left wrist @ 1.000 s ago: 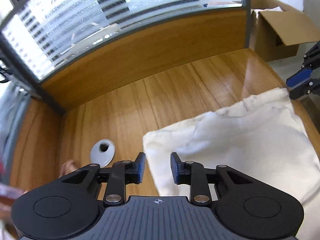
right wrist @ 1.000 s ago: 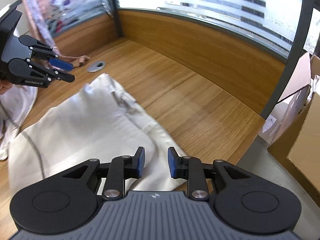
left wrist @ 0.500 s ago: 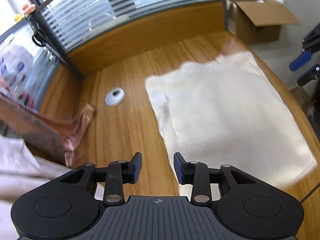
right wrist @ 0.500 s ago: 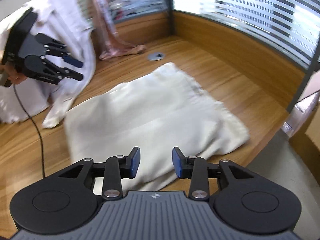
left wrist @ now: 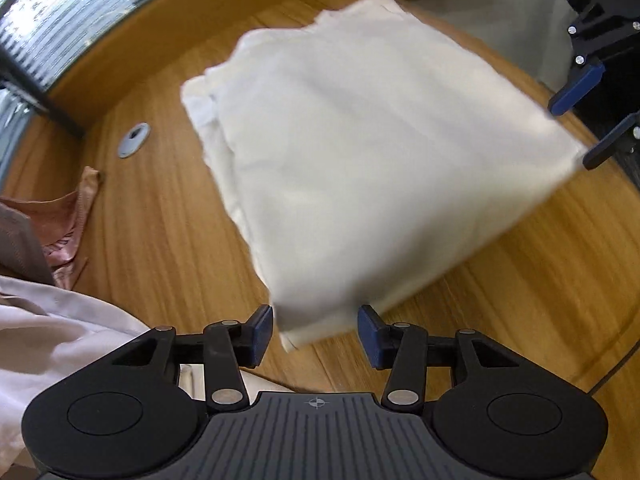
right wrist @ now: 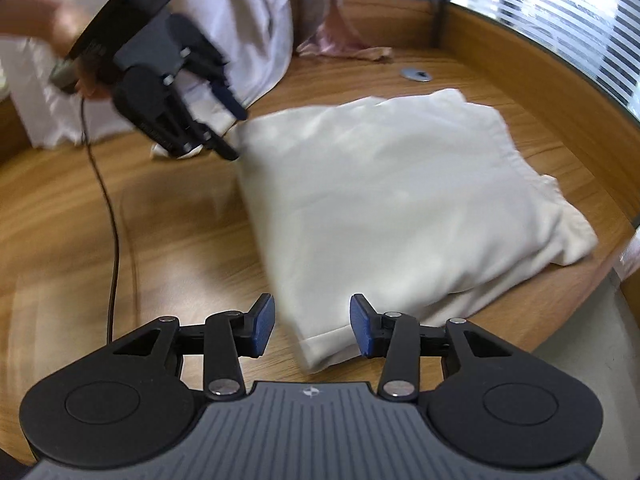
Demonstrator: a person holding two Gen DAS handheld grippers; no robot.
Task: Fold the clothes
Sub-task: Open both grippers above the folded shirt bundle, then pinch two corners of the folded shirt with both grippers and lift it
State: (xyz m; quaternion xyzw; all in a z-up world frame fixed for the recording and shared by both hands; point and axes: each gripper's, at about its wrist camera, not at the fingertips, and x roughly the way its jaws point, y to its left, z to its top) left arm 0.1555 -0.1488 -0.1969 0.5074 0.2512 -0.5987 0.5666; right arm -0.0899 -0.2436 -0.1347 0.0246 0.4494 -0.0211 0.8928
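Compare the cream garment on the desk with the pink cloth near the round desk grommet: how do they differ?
The cream garment is folded into a flat, thick rectangle; the pink cloth lies crumpled and unfolded. The cream garment sits mid-desk in front of both grippers, while the pink cloth lies off to the side by the white pile. The cream one looks much larger. Both rest on the wooden desk, and neither is gripped.

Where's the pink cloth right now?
The pink cloth lies crumpled on the wooden table at the left edge of the left wrist view, just below the round grey grommet, left of the folded white garment.
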